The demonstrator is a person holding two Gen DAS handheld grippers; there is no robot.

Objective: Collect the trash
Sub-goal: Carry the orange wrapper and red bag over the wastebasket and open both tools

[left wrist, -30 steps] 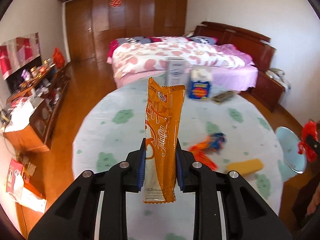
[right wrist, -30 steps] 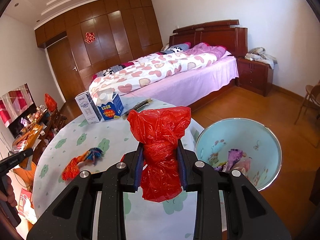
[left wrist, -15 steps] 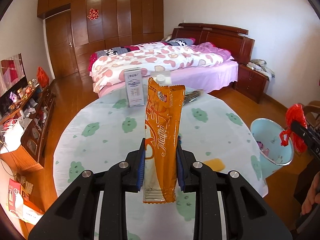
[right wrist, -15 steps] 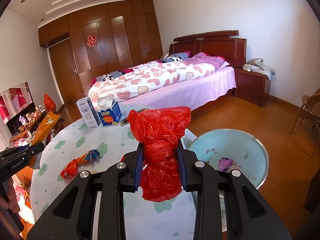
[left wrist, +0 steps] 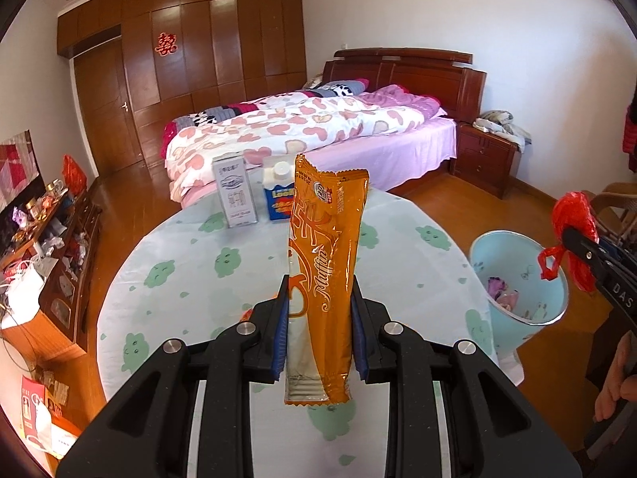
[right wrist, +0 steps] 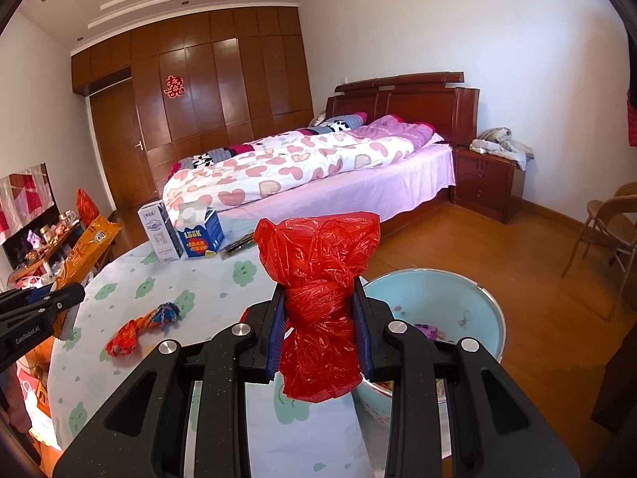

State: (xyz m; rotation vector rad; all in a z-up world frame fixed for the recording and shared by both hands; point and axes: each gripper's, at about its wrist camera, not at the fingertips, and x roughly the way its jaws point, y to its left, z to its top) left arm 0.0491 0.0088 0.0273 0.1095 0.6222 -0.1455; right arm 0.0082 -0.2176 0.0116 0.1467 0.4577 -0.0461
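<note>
Between the left hand-held gripper's (left wrist: 318,330) clamped pads stands an orange wrapper (left wrist: 324,275), above the counter (left wrist: 239,263); the right (right wrist: 320,334) grips a red bag (right wrist: 318,302) beside the bin (right wrist: 473,294); carry each fully over the rim before releasing

Round table (right wrist: 223,290) in green-patterned cloth, centre-left of the frame, white carton (right wrist: 159,231) and blue carton (right wrist: 201,231) at far edge, crumpled orange-blue wrapper (right wrist: 143,324) nearer.

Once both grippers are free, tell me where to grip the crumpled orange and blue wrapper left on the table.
Grip the crumpled wrapper at its narrow twisted waist, coming from above with the fingers across its length. It lies flat on the tablecloth, bulging at both ends, so the thin middle probably fits best between the pads.
</note>
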